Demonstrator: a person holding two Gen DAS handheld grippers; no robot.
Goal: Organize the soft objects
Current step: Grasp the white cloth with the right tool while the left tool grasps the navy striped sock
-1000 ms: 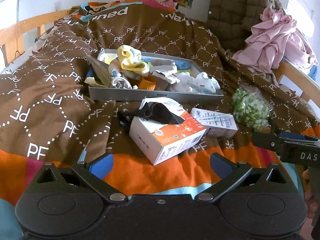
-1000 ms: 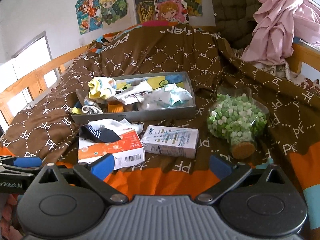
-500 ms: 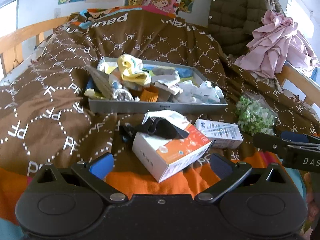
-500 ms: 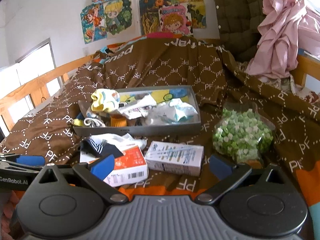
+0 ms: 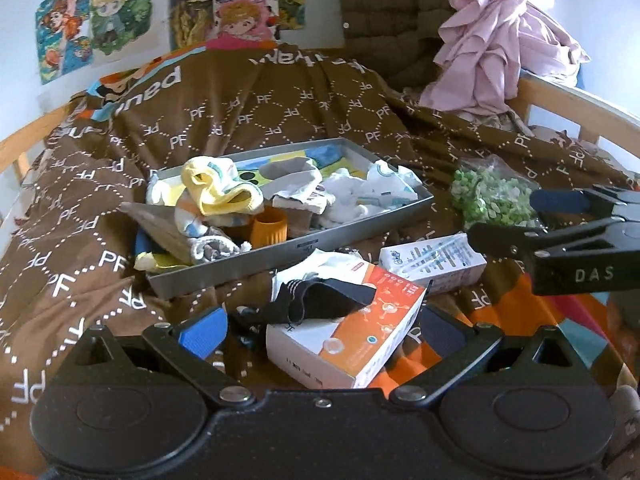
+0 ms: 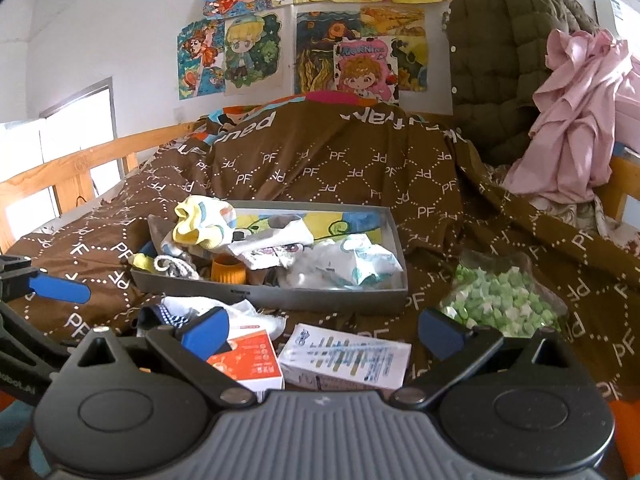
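Observation:
A grey tray (image 5: 304, 246) on the brown bedspread holds a yellow sock (image 5: 218, 194), white and patterned socks and an orange cup (image 5: 270, 230). In front of it a black sock (image 5: 320, 300) lies over white cloth on an orange-and-white box (image 5: 360, 344). My left gripper (image 5: 322, 330) is open, its fingers either side of that box and sock, touching neither. My right gripper (image 6: 324, 332) is open and empty above a white box (image 6: 348, 360). The tray (image 6: 320, 300) lies just beyond it. The right gripper (image 5: 532, 218) also shows in the left wrist view, to the right.
A clear bag of green pieces (image 6: 504, 304) sits right of the tray. A pink garment (image 6: 572, 120) and an olive quilted jacket (image 6: 500, 60) hang at the back right. A wooden bed rail (image 6: 80, 168) runs along the left. Posters cover the wall.
Both grippers have moved forward toward the boxes and tray, and their views have tilted up. The left one now straddles the box with the black sock. Both stay open.

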